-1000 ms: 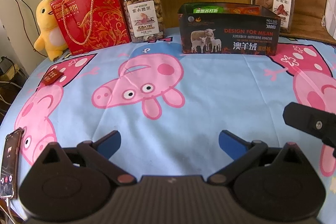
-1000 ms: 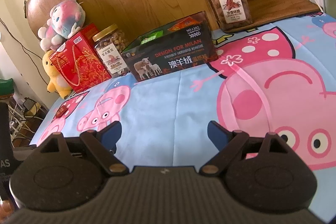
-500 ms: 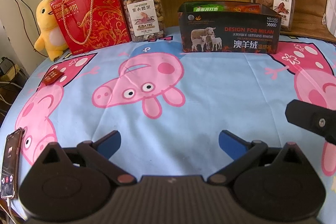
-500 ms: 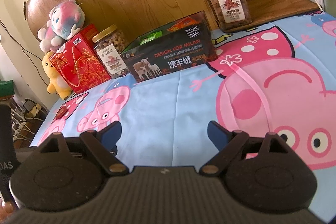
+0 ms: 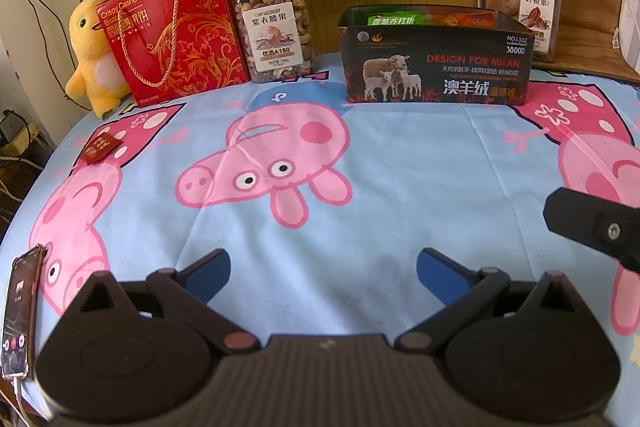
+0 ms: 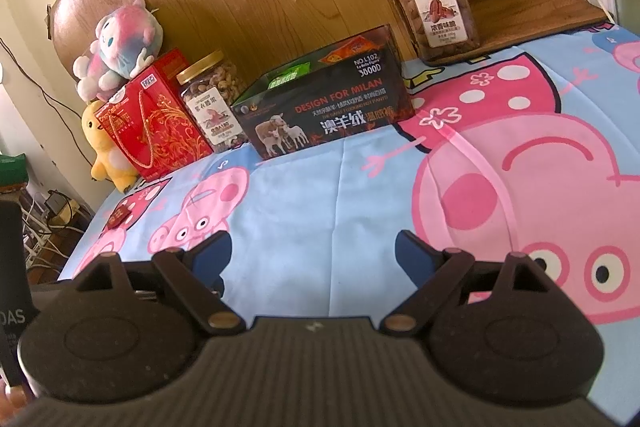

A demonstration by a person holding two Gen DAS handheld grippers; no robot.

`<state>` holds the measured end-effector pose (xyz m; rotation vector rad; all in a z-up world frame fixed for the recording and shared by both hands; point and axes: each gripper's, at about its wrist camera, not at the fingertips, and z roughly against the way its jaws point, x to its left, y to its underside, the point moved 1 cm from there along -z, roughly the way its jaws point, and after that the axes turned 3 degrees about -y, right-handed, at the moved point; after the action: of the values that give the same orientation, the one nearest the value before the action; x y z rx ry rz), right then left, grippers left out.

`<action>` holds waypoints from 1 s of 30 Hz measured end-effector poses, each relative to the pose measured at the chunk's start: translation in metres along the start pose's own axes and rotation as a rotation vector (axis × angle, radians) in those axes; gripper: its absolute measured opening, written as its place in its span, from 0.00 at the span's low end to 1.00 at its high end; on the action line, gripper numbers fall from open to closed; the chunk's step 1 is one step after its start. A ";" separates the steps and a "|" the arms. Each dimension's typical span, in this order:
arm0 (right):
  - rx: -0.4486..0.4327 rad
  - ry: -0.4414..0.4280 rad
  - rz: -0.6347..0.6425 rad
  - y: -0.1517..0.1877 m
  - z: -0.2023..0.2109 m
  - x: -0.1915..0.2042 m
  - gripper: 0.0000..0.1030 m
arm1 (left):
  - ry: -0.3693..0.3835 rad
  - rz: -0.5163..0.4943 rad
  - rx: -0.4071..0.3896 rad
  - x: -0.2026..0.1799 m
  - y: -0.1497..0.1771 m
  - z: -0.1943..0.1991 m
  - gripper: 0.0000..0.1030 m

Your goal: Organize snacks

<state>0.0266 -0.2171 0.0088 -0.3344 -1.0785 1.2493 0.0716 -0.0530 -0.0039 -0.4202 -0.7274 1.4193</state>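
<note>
A wooden board backs a bed spread with a blue cartoon-pig sheet [image 5: 360, 147], and along its far edge stand the snacks. Over the last second almost nothing has changed: both views have only drifted a little, nothing on the sheet has shifted, and neither of my tools has closed, so I judge no sorting step is under way just now.

My left hand-held gripper [image 5: 323, 269] hovers low over the sheet with its jaws wide and empty. My right hand-held gripper [image 6: 312, 253] is equally wide and empty.

From the left view, the dark open box [image 5: 436, 67] sits at 12 to 1 o'clock, already holding a green packet [image 5: 394, 20] and an orange one [image 5: 466, 20]. The cashew jar [image 5: 276, 23] stands at 11 o'clock, just beside the red gift box [image 5: 176, 27]. The pecan jar [image 5: 530, 3] is at 1 o'clock, behind the box's right corner.

One small red packet [image 5: 100, 147] lies loose at 10 o'clock, well apart from the box. It looks flat and light, and is probably the piece left to put away.
</note>
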 end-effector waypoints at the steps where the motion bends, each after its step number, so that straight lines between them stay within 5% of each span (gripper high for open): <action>1: -0.001 0.000 0.000 0.000 0.000 0.000 0.88 | 0.000 0.000 -0.001 0.000 0.000 0.001 1.00; 30: -0.007 -0.003 0.002 -0.003 0.002 -0.001 0.88 | -0.003 0.013 -0.007 0.002 0.000 0.002 1.00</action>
<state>0.0269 -0.2196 0.0121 -0.3391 -1.0861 1.2489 0.0704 -0.0518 -0.0018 -0.4286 -0.7333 1.4309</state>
